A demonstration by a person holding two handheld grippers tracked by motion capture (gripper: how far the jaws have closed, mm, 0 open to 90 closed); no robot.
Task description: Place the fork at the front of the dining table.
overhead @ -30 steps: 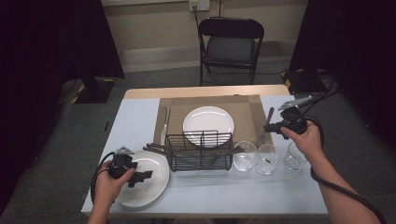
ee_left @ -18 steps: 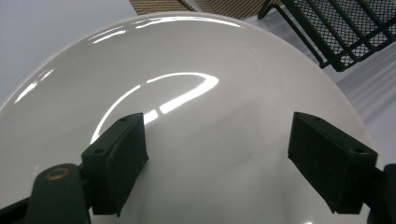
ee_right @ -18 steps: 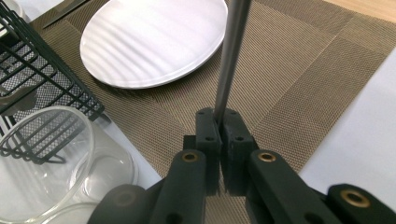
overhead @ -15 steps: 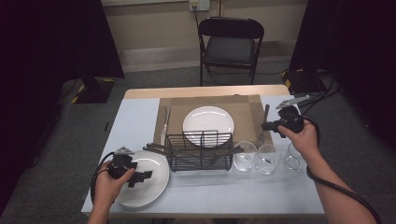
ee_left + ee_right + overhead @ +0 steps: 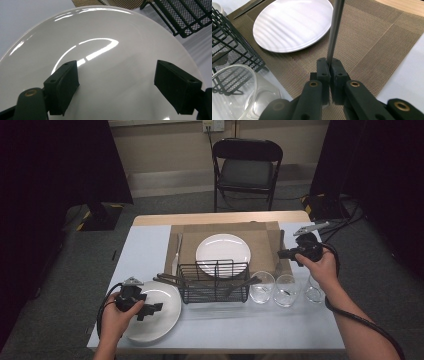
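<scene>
the room edges sit dark while overhead light brightens the table (image 5: 150,245). glare streaks curve across the white plate (image 5: 100,47). the nearest glass (image 5: 234,92) looks soft and blurred.

I see a glossy white plate (image 5: 105,62) under my left gripper's (image 5: 150,310) black fingers (image 5: 62,86), and a silver-grey utensil handle (image 5: 335,27) between my right gripper's (image 5: 330,66) black fingers. The placemat (image 5: 372,42) is woven tan-brown, the wire basket (image 5: 215,282) black, the surface (image 5: 145,250) pale blue-grey.
</scene>
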